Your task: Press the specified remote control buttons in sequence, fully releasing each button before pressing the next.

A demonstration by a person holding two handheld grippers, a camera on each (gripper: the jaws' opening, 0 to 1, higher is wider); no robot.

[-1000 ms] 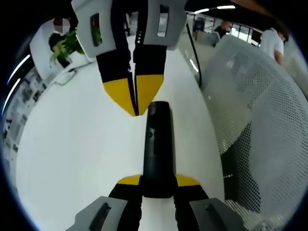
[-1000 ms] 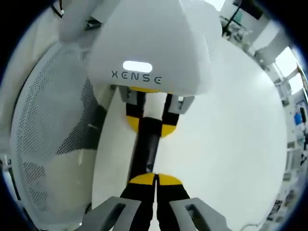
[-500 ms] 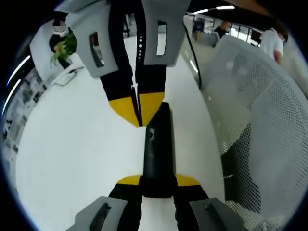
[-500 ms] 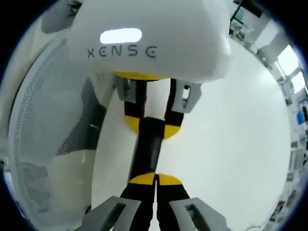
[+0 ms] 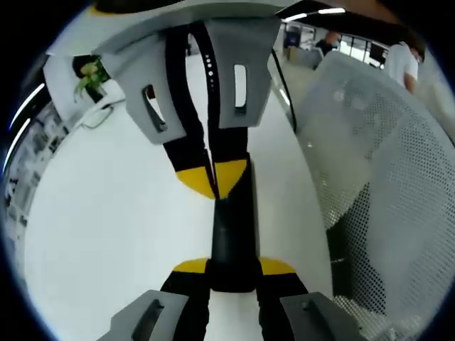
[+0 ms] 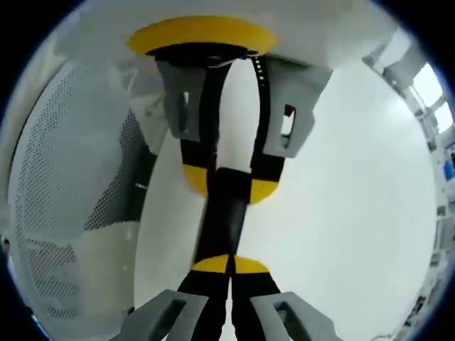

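Observation:
A black remote control [image 5: 233, 234] points away from me over the white table [image 5: 106, 227]. My left gripper [image 5: 233, 268] is shut on its near end, one yellow-tipped jaw on each side. My right gripper [image 5: 215, 182] comes in from the top, shut, with its tips resting on the remote's upper face and hiding the buttons there. In the right gripper view, my shut right gripper [image 6: 229, 264] touches the remote [image 6: 224, 220] from below, and the left gripper [image 6: 229, 186] clamps it at the far end.
A white mesh chair [image 5: 384, 163] stands close beside the table's edge, and it lies to the left in the right gripper view [image 6: 64, 213]. A potted plant [image 5: 89, 71] and a cable [image 5: 284, 71] sit at the far end. People [image 5: 402, 57] stand in the background.
My right gripper has slid along the remote toward the left gripper, and its tips now cover the button that showed earlier. The left gripper keeps its hold.

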